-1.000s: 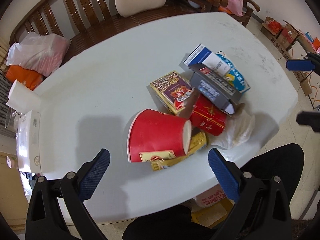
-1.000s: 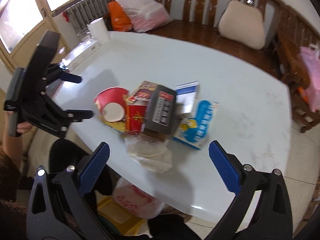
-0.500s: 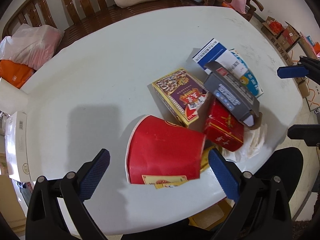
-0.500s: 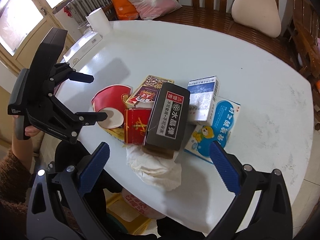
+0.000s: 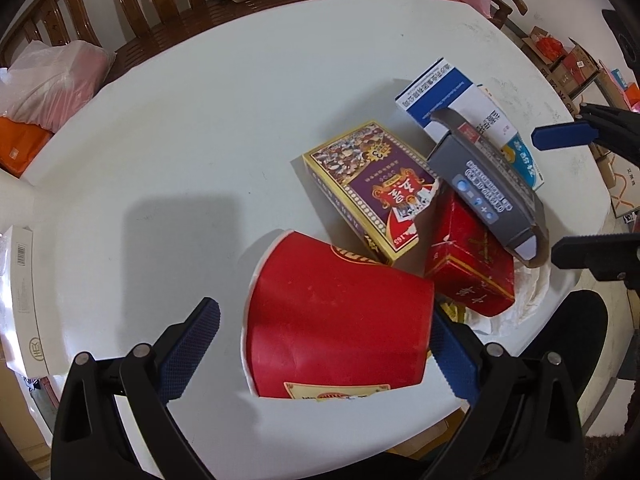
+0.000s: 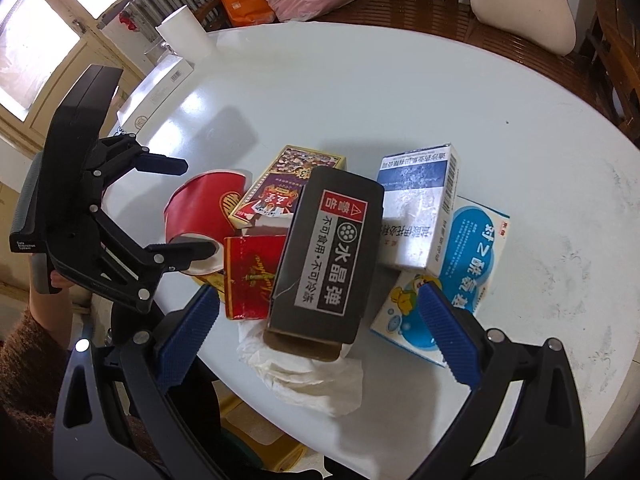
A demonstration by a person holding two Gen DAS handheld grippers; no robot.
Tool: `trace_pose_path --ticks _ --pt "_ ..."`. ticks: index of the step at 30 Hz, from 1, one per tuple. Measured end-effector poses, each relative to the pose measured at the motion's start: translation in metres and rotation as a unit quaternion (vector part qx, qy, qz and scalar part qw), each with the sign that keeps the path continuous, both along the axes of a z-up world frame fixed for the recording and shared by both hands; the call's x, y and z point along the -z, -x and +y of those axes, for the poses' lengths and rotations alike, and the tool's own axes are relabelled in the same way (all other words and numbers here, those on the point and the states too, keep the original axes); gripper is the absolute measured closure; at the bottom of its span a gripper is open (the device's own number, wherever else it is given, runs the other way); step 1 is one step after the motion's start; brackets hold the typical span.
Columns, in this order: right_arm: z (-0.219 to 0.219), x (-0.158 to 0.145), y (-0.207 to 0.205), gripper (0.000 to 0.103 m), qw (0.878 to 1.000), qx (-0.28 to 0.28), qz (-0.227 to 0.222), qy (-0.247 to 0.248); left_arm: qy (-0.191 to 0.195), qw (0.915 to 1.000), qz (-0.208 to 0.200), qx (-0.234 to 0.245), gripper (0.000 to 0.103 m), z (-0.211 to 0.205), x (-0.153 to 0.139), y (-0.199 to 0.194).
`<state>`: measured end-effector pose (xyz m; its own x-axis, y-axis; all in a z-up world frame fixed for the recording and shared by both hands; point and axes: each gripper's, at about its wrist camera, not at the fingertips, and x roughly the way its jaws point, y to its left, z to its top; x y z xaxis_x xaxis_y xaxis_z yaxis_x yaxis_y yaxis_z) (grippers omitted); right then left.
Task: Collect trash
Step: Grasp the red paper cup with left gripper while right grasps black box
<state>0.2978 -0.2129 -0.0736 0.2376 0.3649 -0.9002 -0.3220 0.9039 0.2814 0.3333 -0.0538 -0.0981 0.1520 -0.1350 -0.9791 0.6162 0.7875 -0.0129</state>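
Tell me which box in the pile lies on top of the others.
The dark grey box with the red warning label; it rests across the red box and others.

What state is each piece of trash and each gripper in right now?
red paper cup: tipped on its side, between the open left gripper's fingers.
dark grey box: lying on top of the pile, end flap open.
red box: torn open.
tissue: crumpled at the table edge.
left gripper: open.
right gripper: open.

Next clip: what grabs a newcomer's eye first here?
A red paper cup lying on its side between the open left gripper fingers. Behind it is a heap of boxes on the white table, with a dark grey box resting on top, near the open right gripper.
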Motion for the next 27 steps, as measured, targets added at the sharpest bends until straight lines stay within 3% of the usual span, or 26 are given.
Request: trace_pose_path --ticks 21,23,25,27 --pt "0.008 0.019 -0.02 0.006 1.0 0.001 0.02 -0.009 0.013 0.9994 0.028 -0.015 0.007 0.008 0.02 -0.019" --pt "0.01 0.019 -0.021 0.012 1.0 -0.003 0.013 -0.003 0.014 0.9994 0.027 -0.014 0.007 0.008 0.022 -0.021" --pt "0.012 0.019 -0.02 0.033 1.0 -0.009 0.013 0.001 0.013 0.9995 0.025 -0.011 0.008 0.008 0.023 -0.021" --pt "0.012 0.021 -0.021 0.038 1.0 -0.008 0.016 0.003 0.01 0.9996 0.024 -0.009 0.01 0.007 0.024 -0.022"
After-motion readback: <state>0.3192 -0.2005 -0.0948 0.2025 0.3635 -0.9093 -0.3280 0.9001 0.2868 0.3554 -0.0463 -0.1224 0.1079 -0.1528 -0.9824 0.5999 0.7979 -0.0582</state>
